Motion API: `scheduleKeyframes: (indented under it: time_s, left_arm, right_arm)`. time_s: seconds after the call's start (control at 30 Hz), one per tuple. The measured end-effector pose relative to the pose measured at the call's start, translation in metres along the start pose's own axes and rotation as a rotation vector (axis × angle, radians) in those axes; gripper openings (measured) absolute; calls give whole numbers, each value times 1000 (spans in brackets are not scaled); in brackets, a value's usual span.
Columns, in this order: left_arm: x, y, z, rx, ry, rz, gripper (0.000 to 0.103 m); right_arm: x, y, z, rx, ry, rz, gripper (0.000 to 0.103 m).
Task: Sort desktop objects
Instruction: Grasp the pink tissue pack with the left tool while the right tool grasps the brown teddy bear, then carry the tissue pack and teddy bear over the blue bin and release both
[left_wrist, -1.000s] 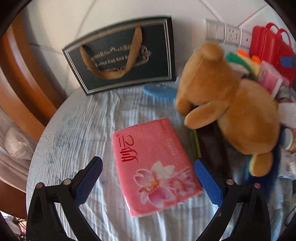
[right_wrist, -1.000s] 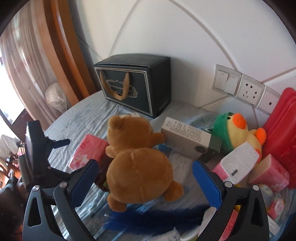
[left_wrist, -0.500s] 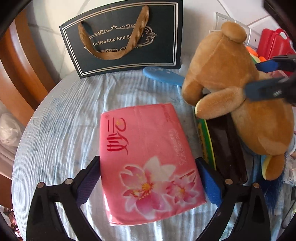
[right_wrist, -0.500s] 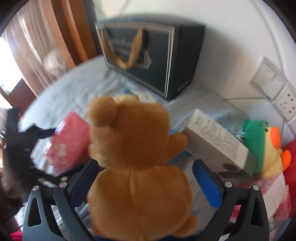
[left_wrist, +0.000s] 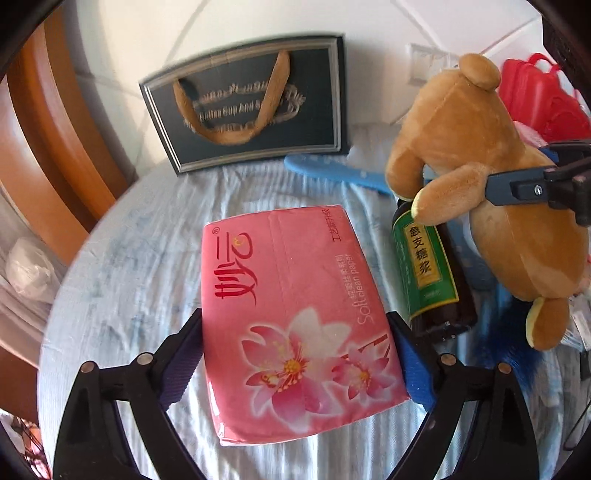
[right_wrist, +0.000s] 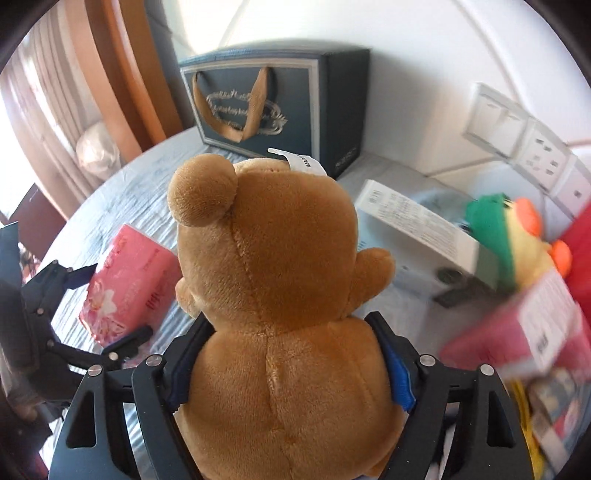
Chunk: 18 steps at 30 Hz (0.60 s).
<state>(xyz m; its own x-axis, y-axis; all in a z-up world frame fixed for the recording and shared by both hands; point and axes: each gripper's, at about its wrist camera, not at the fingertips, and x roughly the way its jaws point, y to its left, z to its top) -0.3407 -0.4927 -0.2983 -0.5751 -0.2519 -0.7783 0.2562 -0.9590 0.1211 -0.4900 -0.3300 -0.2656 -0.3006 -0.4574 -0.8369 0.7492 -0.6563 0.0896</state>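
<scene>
- The pink tissue pack (left_wrist: 295, 317) — soft plastic wrap printed with red characters, "Soft clean paper" and pink flowers — lies flat on the pale blue cloth, its near end pinched between two blue pads.
- The brown teddy bear (right_wrist: 280, 295) is seen from behind, upright, a white label at its head, its waist squeezed by blue pads on both sides.
- A dark bottle (left_wrist: 428, 266) with a green label lies on its side just beside the pack; the bear's paw hangs over its neck.
- A white carton (right_wrist: 417, 225) and a yellow plush duck (right_wrist: 517, 236) in a green cap lie behind the bear.
</scene>
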Motion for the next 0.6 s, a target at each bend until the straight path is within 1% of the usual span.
scheduleKeyframes:
  time_s: [0.17, 0.23, 0.33, 0.37, 0.43, 0.5, 0.57, 0.6]
  left_arm:
    - [-31, -10, -6, 51, -40, 3, 93]
    - [-46, -16, -6, 84, -64, 16, 93]
    - [-78, -26, -5, 105, -119, -2, 93]
    - [-91, -31, -3, 116, -139, -11, 93]
    - [-109, -40, 0, 134, -170, -22, 93]
    - [-134, -53, 4, 158, -215, -51, 93]
    - [-161, -74, 6, 183, -261, -84, 93]
    - [-171, -83, 7, 198, -273, -101, 93]
  right_arm:
    - [-40, -8, -18, 81, -56, 2, 81]
    - [-66, -8, -27, 94, -90, -4, 81]
    - [-106, -4, -37, 121, -156, -16, 81]
    - [-122, -6, -43, 134, -178, -19, 81]
    - [-162, -9, -59, 167, -224, -52, 81]
    - [-201, -15, -77, 200, -268, -82, 81]
    - [-240, -20, -96, 228, -310, -131, 81]
    - [-266, -23, -111, 243, -336, -169, 81]
